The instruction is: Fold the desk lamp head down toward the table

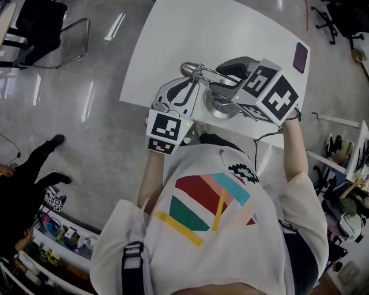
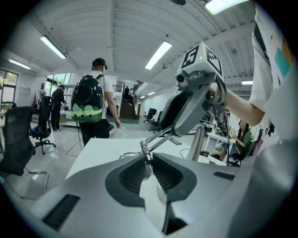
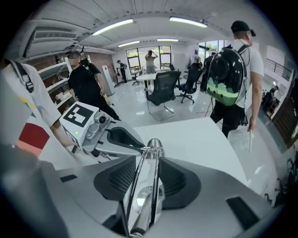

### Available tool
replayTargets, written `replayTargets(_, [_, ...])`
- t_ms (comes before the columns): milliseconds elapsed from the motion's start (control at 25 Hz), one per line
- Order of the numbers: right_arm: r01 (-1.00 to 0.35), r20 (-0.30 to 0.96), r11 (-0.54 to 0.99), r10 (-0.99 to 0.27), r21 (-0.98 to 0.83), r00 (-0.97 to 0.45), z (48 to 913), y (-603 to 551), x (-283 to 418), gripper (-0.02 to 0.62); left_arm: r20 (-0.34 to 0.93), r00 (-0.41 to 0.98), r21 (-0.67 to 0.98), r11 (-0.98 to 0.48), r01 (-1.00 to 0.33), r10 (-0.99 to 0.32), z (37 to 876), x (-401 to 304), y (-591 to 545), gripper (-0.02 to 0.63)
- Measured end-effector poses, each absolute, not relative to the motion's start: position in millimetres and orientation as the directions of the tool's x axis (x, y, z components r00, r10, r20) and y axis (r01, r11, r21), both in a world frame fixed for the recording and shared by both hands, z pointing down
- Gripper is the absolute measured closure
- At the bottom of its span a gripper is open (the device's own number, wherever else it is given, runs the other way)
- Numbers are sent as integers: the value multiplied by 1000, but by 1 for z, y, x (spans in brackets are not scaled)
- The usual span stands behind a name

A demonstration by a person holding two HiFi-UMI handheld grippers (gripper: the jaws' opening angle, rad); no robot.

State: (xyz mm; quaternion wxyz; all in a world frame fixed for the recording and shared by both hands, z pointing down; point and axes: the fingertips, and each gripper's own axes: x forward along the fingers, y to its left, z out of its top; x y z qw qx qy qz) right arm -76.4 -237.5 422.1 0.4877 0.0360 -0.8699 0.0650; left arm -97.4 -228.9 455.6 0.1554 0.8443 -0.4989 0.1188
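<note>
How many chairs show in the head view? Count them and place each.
2. One black chair stands on the floor at top left, beyond the table; a wheeled chair sits at the top right corner, partly cut off. Others may lie outside the frame.

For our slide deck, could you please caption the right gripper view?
Right gripper clamped on the chrome lamp arm over a white table, left gripper alongside.
</note>
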Motion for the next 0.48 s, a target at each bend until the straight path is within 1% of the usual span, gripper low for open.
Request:
replayTargets(80, [-117, 888, 985, 58, -125, -456, 433, -237, -74, 437, 374, 490, 176, -459, -871, -787, 468, -90, -228, 515])
replayTargets(160, [-107, 904, 979, 115, -173, -413, 444, -237, -74, 437, 407, 498, 160, -477, -864, -765, 479, -83, -229, 515])
replayTargets(320, [-150, 881, 938, 226, -311, -415, 459, -240, -70, 437, 456, 510, 130, -513, -849, -730, 496, -68, -228, 512])
replayTargets(400, [-169, 872, 923, 248, -344, -422, 463, -243, -70, 436, 458, 514, 138, -514, -847, -725, 500, -66, -230, 509])
replayTargets(480, [-162, 889, 935, 232, -316, -395, 464, -244, -70, 436, 459, 520, 150, -514, -845, -720, 501, -66, -232, 509])
